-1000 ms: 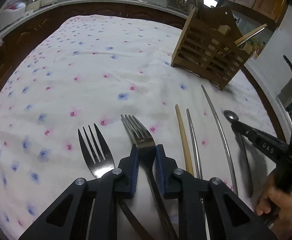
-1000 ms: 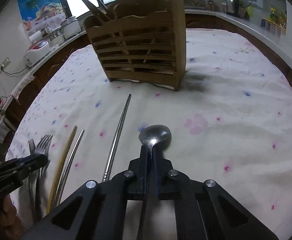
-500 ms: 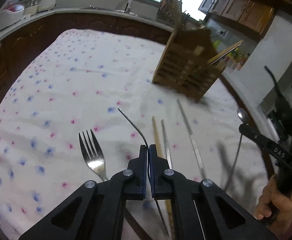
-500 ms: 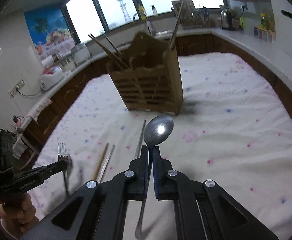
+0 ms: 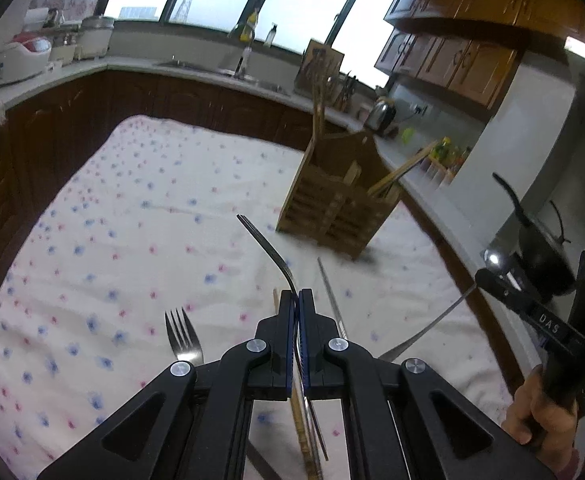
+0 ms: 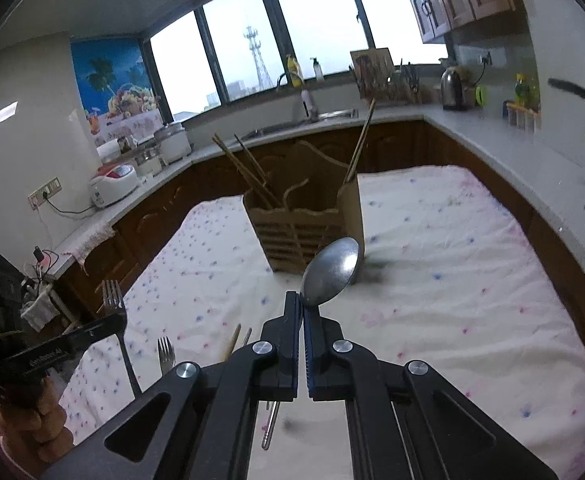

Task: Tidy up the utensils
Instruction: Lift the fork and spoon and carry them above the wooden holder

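My left gripper (image 5: 296, 296) is shut on a metal fork (image 5: 266, 246), held in the air with its tines toward the wooden utensil holder (image 5: 334, 204). My right gripper (image 6: 303, 300) is shut on a metal spoon (image 6: 332, 270), lifted above the table in front of the holder (image 6: 304, 228). The right gripper also shows in the left wrist view (image 5: 492, 276), and the left gripper in the right wrist view (image 6: 112, 324). A second fork (image 5: 182, 336), a wooden chopstick (image 5: 300, 420) and a metal chopstick (image 5: 332, 304) lie on the flowered cloth (image 5: 132, 240).
The holder has chopsticks standing in it (image 6: 248, 172). Kitchen counters ring the table, with rice cookers (image 6: 112, 188), a sink (image 6: 324, 114) and a kettle (image 6: 452, 88). A pan handle (image 6: 580, 96) juts in at right.
Both grippers have risen well above the table, the left carrying the fork and the right carrying the spoon. One second ago the left jaws were still open around the fork on the cloth.
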Motion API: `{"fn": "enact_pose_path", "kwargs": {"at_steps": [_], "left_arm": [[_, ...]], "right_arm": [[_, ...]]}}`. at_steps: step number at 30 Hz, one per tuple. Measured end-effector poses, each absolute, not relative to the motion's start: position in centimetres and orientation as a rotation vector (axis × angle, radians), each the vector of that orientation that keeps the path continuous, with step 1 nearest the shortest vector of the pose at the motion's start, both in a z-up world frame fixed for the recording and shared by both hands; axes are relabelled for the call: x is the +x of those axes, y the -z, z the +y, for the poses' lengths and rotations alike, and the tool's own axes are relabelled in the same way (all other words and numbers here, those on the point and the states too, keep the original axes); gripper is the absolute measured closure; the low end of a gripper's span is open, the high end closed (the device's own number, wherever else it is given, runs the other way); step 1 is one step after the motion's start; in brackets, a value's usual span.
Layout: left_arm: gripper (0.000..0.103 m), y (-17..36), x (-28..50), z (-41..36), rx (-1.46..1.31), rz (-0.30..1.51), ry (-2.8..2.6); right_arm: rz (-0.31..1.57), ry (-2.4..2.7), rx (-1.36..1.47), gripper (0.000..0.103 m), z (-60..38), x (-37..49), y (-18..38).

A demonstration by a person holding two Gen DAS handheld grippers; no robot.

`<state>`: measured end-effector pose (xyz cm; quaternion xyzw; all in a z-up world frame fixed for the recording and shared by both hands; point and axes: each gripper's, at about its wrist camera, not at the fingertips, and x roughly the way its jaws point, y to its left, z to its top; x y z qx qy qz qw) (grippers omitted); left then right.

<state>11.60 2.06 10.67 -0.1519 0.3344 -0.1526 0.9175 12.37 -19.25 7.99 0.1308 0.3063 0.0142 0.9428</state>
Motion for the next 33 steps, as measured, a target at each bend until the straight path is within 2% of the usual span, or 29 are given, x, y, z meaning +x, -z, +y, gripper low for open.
{"fn": "enact_pose_path", "kwargs": {"at_steps": [14, 33], "left_arm": [[0.102, -13.2, 11.2, 2.2, -0.296, 0.556, 0.309], [0.102, -15.5, 17.1, 0.3, -0.234, 0.408, 0.313]], "right_arm": [[0.557, -0.011, 0.273, 0.101, -20.4, 12.1, -9.7], [0.485, 0.011, 0.250, 0.101, -22.1, 15.6, -11.3]]}}
